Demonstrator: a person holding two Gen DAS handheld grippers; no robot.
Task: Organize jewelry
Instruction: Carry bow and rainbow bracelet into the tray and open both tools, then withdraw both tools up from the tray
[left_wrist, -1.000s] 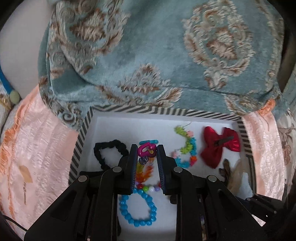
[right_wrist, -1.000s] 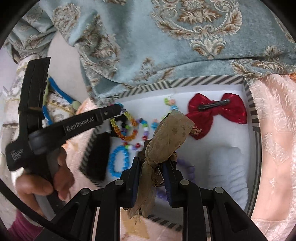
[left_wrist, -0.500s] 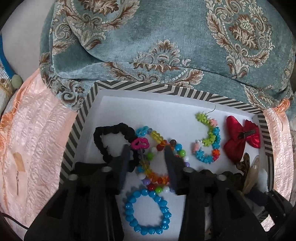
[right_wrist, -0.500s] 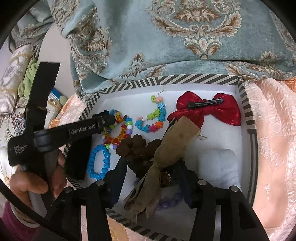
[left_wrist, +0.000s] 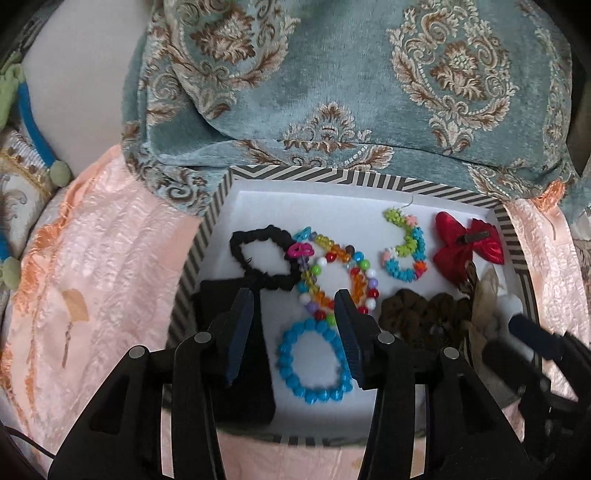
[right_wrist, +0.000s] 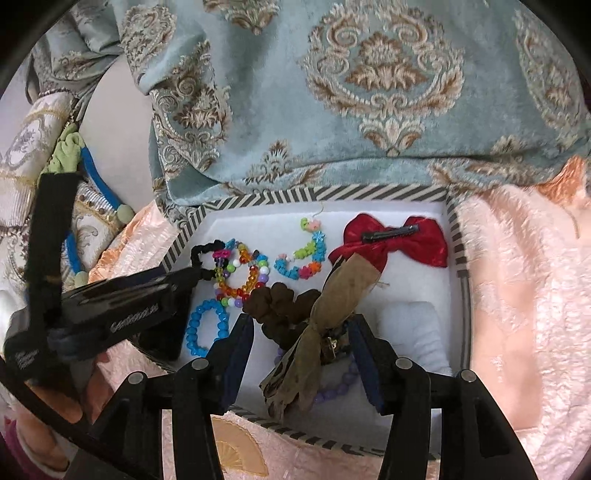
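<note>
Right gripper (right_wrist: 301, 332) jaws wide, astride the tan bow (right_wrist: 332, 314).

Black-and-white striped box rim (left_wrist: 334, 175), red bow (left_wrist: 466, 248), blue bead bracelet (left_wrist: 314, 360), teal damask cushion (left_wrist: 369, 92) (brown-and-cream motifs)

Purple bead bracelet (right_wrist: 338, 384): mostly hidden beneath the tan ribbon bow (right_wrist: 332, 306). Right tongs (left_wrist: 532, 350): blurred beside the striped box (left_wrist: 332, 177), far part cut by the frame edge. Black item (left_wrist: 240, 369) by blue bracelet (left_wrist: 314, 362): identity unclear behind left tongs (left_wrist: 295, 332).
</note>
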